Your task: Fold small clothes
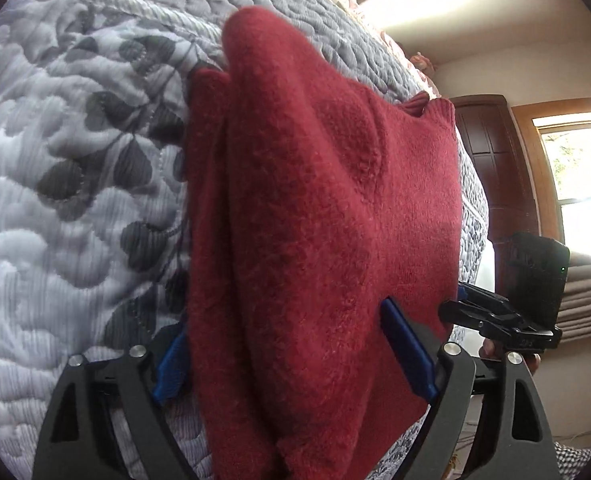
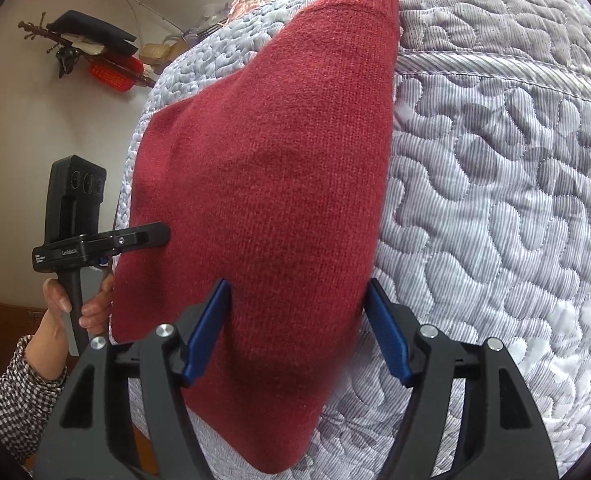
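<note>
Red knit sweater [image 1: 315,220] draped over grey leaf-patterned quilted bedspread [image 1: 75,160]. Left claw [image 1: 287,344] spread wide astride its lower edge. Right claw [image 1: 479,312] at sweater's right edge.

Dark red knitted wool sweater [image 2: 279,184]: uniform colour, ribbed cuff. Quilted bedspread [image 1: 75,160]: pale grey, fine-striped, with dark grey leaf print. Gripper fingers [image 2: 209,330]: blue pads on black frames. Sleeve [image 2: 11,404]: black-and-white small check.
</note>
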`<state>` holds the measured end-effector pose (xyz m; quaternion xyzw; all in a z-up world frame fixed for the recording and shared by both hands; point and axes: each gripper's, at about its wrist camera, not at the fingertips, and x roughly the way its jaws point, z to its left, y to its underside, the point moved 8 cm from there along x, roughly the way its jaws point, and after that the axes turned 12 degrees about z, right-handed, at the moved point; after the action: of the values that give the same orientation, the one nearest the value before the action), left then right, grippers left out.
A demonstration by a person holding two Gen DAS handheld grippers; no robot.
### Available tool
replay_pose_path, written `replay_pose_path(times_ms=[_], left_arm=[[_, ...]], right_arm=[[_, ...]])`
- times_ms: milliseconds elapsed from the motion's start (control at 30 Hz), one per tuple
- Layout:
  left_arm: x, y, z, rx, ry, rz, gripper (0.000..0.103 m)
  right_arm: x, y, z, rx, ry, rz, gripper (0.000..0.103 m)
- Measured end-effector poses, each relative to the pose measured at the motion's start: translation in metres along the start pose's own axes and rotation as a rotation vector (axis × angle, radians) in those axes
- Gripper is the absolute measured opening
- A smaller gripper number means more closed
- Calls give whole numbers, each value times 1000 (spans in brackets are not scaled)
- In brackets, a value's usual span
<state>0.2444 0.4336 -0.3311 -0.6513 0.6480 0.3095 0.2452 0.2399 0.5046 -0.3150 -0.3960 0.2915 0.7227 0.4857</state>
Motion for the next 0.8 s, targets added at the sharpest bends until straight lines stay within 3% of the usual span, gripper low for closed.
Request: replay_pose_path(times_ms=[200,267,367,400,533,600,800], left_arm=[[12,-6,-20,60,92,75,86],[15,-5,-12,45,74,80,71],[13,-3,-7,27,104,52,55],[13,-1,-8,32,104,41,53],[10,3,-14,39,98,-4,45],[9,6,-19,45,108,-21,44],[10,6,-38,50,132,-34,42]], right_arm=[[1,2,-8,13,-12,-1,71],[4,1,-13,20,-34,6,72],[12,-2,-17,44,-93,19,73],[14,-3,-17,50,-136,21,62],[8,1,-13,38,-202,-6,45],[0,5,-12,37,-234,-22,42],[-29,17,-8,-5,-210,-62,39]])
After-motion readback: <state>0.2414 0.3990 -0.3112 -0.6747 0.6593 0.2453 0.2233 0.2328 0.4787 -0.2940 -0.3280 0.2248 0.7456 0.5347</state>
